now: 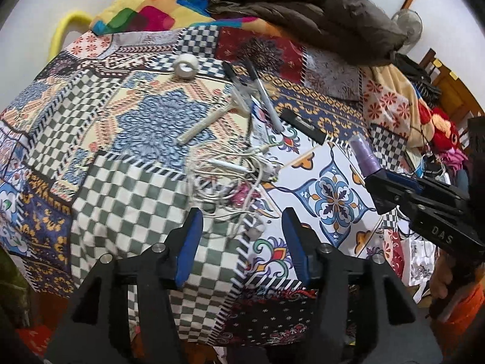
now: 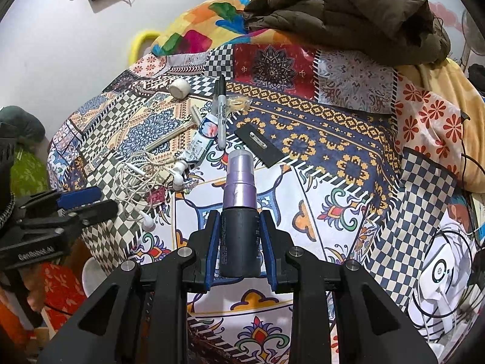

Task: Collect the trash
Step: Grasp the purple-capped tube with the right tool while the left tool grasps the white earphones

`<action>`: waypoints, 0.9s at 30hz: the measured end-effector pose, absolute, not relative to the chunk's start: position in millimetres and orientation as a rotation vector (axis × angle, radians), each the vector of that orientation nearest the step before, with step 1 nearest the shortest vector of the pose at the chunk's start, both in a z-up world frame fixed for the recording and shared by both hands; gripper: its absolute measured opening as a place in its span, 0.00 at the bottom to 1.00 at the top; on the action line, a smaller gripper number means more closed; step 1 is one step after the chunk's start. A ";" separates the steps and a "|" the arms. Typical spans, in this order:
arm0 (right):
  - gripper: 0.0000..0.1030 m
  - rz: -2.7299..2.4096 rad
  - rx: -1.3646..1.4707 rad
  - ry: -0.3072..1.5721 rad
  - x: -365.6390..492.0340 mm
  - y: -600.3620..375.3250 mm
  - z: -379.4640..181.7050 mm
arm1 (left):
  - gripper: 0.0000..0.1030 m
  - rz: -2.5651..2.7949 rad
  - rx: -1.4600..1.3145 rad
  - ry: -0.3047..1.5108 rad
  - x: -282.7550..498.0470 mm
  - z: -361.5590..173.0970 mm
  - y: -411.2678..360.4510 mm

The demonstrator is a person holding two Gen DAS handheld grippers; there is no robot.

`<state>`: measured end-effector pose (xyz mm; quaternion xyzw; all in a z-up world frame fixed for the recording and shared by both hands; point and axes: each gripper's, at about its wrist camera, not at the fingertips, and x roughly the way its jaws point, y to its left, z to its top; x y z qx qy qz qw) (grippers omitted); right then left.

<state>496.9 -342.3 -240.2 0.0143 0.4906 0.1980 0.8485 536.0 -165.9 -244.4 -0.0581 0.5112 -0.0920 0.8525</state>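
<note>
A patchwork bedspread (image 2: 333,157) covers the bed, with a brown jacket (image 2: 348,15) heaped at its far end. The right tool (image 2: 239,221) grips a purple spray bottle (image 2: 239,182) above the spread. The left tool (image 1: 242,227) hovers wide over tangled earphones (image 1: 230,176). Beyond lie a marker (image 2: 219,112), razor (image 1: 212,115) and tape roll (image 1: 185,66).

purple-capped dark bottle (image 2: 239,212) clamped, pointing forward.

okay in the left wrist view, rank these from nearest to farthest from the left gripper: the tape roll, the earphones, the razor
1. Earphones, tangled just ahead of the open left gripper.
2. Razor, farther up the bedspread, slightly left.
3. Tape roll, farthest, up and left near the pillow.
</note>
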 end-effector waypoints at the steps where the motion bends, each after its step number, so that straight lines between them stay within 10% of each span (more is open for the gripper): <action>1: 0.23 0.419 0.031 1.037 496.5 -342.3 -241.4 | 0.52 -0.170 -0.097 1.083 541.3 -249.3 -168.9; 5: 0.23 0.422 0.030 1.048 493.7 -342.8 -244.9 | 0.50 -0.049 -0.073 1.085 567.5 -266.9 -159.9; 9: 0.23 0.424 0.021 1.046 491.0 -345.7 -244.8 | 0.01 -0.070 -0.202 1.114 585.8 -279.5 -133.7; 27: 0.23 0.423 0.007 1.075 504.0 -328.7 -258.8 | 0.00 -0.166 -0.321 0.957 549.9 -213.1 -91.8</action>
